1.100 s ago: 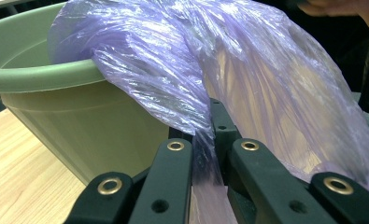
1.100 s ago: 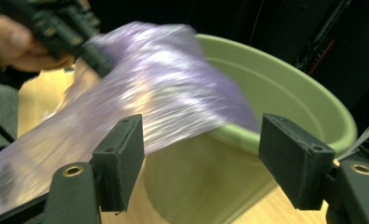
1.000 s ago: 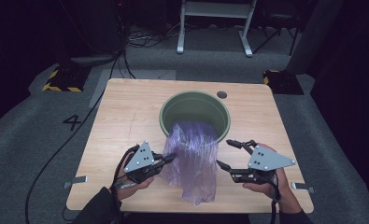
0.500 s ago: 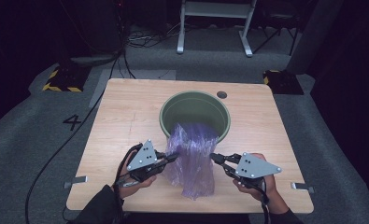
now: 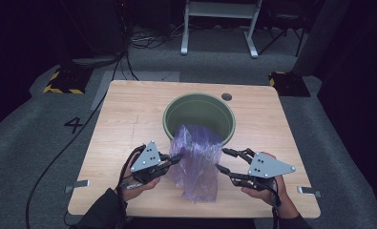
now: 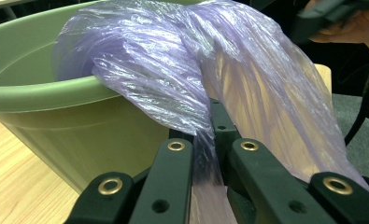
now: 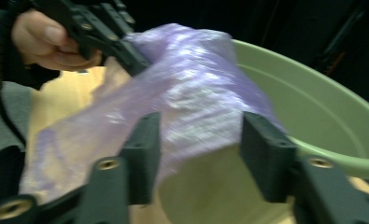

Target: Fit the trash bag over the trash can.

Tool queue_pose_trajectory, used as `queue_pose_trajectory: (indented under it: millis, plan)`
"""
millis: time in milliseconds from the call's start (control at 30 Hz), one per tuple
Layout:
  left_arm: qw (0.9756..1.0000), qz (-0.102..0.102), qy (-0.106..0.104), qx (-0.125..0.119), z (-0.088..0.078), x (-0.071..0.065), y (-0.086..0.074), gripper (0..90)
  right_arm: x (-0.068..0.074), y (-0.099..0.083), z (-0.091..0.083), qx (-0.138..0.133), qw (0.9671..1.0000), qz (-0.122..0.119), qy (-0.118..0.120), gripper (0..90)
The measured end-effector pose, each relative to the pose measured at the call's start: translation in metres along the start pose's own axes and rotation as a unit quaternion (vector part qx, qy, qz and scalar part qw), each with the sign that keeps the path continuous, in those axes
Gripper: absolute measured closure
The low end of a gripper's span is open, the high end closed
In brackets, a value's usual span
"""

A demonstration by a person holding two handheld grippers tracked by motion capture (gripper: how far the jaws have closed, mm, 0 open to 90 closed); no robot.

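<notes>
A painted dark "4" [image 5: 73, 125] on the grey carpeted floor [image 5: 28, 157], left of the tabletop, is the one readable mark.

The thin, crinkled, see-through purple plastic bag [image 5: 195, 164] hangs over the near rim of the round olive-green plastic bucket [image 5: 199, 117], one end lying inside it, the rest draped down the outer wall onto the pale wood-grain tabletop [image 5: 129, 114]. The film is wrinkled in long folds, glossy where light catches it.

The left tongs [image 5: 175, 161] are clenched on the bag's left edge; in the left gripper view a bunched pleat of film [image 6: 203, 154] is pinched between the black jaws, just beside the bucket's smooth wall [image 6: 79, 135].

The right tongs [image 5: 221, 160] stand parted, having just been opening, at the bag's right edge. In the blurred right gripper view the film [image 7: 191, 107] lies between the pads [image 7: 142, 154], which do not press on it.
</notes>
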State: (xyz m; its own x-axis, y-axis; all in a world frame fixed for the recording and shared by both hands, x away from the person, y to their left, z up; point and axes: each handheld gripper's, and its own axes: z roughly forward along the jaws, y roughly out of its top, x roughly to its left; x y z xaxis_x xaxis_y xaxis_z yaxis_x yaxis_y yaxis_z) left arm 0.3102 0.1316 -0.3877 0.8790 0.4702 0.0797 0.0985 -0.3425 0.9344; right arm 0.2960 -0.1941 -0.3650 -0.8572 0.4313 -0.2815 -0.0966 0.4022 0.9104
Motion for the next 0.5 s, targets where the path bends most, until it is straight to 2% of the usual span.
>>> queue_pose_trajectory:
  millis: [100, 200, 300, 367, 433, 467, 500]
  plan:
    - [1.0000, 0.001, 0.000, -0.001, 0.001, -0.001, 0.000, 88.3, 0.004, 0.001, 0.001, 0.002, 0.9999, 0.003, 0.012, 39.1]
    - [1.0000, 0.001, -0.005, -0.001, 0.003, -0.003, 0.000, 88.3, 0.015, 0.001, 0.005, 0.011, 0.9997, -0.002, 0.021, 31.7]
    - [1.0000, 0.006, -0.008, -0.003, 0.003, -0.006, 0.001, 88.3, 0.019, 0.001, 0.009, 0.015, 0.9996, -0.001, 0.022, 31.3]
    - [0.9999, 0.009, -0.009, -0.002, 0.003, -0.008, 0.002, 88.3, 0.022, 0.001, 0.013, 0.022, 0.9996, -0.009, 0.014, 32.3]
    - [0.9999, 0.008, -0.010, -0.005, 0.003, -0.009, 0.002, 88.3, 0.024, 0.001, 0.016, 0.025, 0.9996, -0.013, -0.008, 41.5]
    - [0.9999, 0.009, -0.010, -0.006, 0.002, -0.008, 0.002, 88.3, 0.024, -0.001, 0.018, 0.029, 0.9988, -0.018, -0.035, 61.2]
    - [0.9999, 0.010, -0.010, -0.005, 0.002, -0.008, 0.003, 88.3, 0.024, -0.001, 0.019, 0.031, 0.9984, -0.024, -0.040, 72.0]
